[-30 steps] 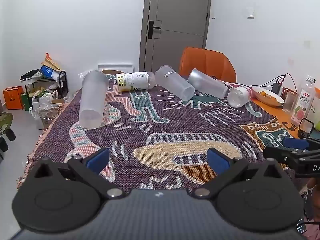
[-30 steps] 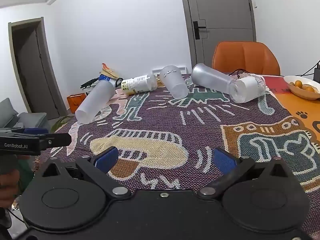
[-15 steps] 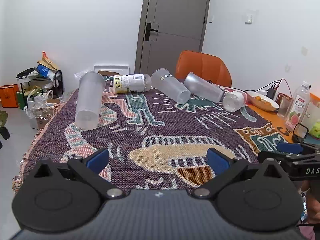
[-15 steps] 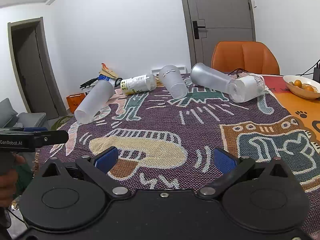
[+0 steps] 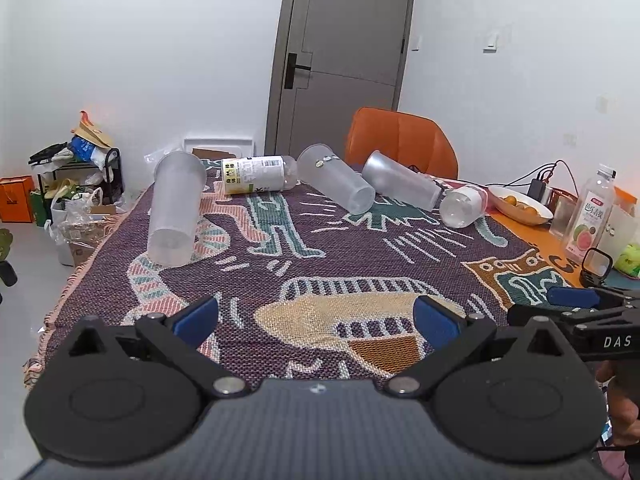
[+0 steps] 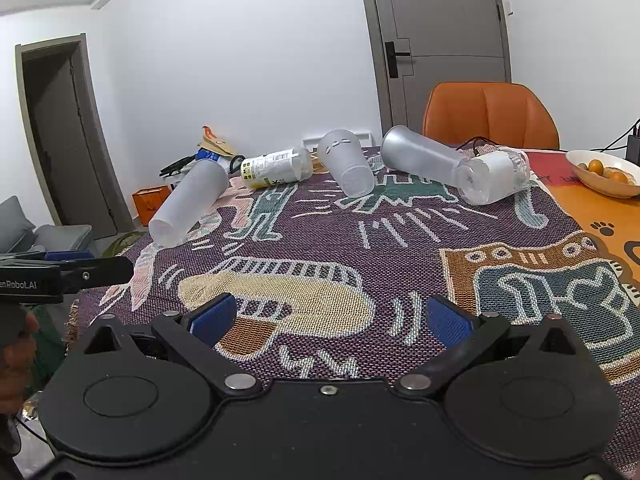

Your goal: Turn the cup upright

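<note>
Three frosted plastic cups lie on their sides on the patterned cloth: one at far left, one in the middle, one at the right. A labelled bottle and a clear bottle with a white label also lie there. My left gripper is open and empty above the near edge of the cloth. My right gripper is open and empty, also near the front edge. Each gripper shows at the side of the other's view.
An orange chair stands behind the table. A bowl of oranges, a juice bottle, a glass and cables sit at the right on the orange table top. Clutter and bags lie on the floor at left.
The left gripper has drawn back and up a little, so the cups look smaller and lower. The right gripper has barely moved. Both stay open.
</note>
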A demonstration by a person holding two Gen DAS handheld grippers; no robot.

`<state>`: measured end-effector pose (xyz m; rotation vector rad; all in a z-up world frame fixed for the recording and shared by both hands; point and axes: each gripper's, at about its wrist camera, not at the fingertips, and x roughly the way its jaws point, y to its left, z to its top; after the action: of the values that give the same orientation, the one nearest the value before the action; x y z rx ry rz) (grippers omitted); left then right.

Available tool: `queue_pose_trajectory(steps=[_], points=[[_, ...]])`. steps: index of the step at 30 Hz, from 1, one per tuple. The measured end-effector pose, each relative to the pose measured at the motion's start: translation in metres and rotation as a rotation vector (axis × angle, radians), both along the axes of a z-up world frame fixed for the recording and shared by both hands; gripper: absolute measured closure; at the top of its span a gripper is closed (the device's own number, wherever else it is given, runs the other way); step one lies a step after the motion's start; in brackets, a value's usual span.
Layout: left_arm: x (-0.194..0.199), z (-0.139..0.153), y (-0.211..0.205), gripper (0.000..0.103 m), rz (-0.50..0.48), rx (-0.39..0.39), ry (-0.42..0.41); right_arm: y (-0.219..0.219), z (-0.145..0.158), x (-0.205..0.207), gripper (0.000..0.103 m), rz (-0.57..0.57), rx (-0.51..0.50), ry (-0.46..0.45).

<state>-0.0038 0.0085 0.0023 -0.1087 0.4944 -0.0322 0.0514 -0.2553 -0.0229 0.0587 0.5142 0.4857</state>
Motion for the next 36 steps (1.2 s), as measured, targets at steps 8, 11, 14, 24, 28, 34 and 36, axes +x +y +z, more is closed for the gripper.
queue_pose_trajectory(steps=[8,11,14,24,28,34,36], points=[[0.0005,-0.0015,0.002,0.0,-0.001,-0.018,0.007,-0.0002,-0.0004,-0.0002,0.0,0.001,0.0,-0.001],[0.0007,-0.0018,0.0025,0.0,-0.001,-0.017,0.009,0.0,-0.0005,-0.0002,0.0,0.0,0.0,0.0],[0.001,-0.0022,0.0037,0.0,-0.003,-0.021,0.011,0.0002,-0.0006,-0.0002,0.0,0.0,0.0,0.0],[0.0006,-0.0014,0.0023,0.0,-0.004,-0.015,0.006,0.0004,-0.0011,-0.0006,0.0,0.001,-0.002,-0.004],[0.0005,-0.0011,0.0038,0.0,-0.006,-0.018,0.004,0.0002,-0.0005,-0.0009,0.0,0.001,-0.002,-0.005],[0.0003,-0.0002,0.0016,0.0,-0.006,-0.019,0.007,0.0004,0.0001,-0.0006,0.0,0.001,-0.002,-0.005],[0.0011,-0.0006,0.0024,0.0,-0.004,-0.021,0.01,0.0005,0.0001,-0.0006,0.0,0.001,-0.003,-0.005]])
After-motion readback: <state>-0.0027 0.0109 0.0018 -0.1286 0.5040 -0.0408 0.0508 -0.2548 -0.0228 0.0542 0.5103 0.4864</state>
